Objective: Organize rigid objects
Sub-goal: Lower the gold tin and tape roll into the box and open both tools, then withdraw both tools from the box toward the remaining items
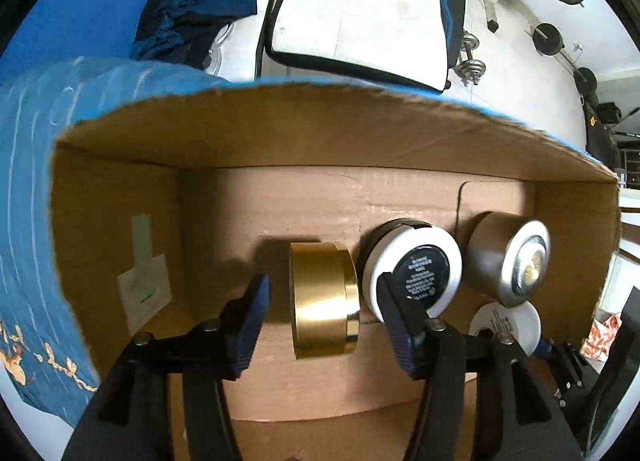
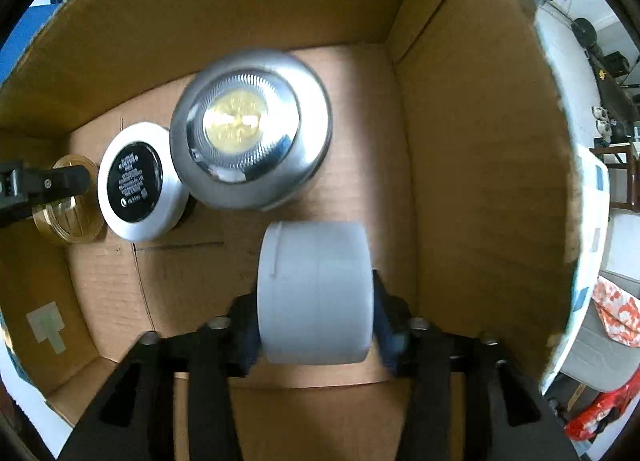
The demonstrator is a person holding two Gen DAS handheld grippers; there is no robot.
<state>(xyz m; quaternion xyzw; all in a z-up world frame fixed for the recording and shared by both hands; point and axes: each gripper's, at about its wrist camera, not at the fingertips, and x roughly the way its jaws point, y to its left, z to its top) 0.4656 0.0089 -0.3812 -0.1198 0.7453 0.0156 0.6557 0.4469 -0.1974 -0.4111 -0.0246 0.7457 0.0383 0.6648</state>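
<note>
Cardboard box: plain brown inside, blue edge along rim, pale green tape patch on one wall. Gold jar: shiny brass-gold. Jar w/ white rim: black centre label, tiny white print. Silver jar: chrome, ribbed ring, gold centre. White jar: plain matte white. Gripper fingers: black w/ blue pads. Cloth beside box: blue, thin white streaks, orange motifs.
</note>
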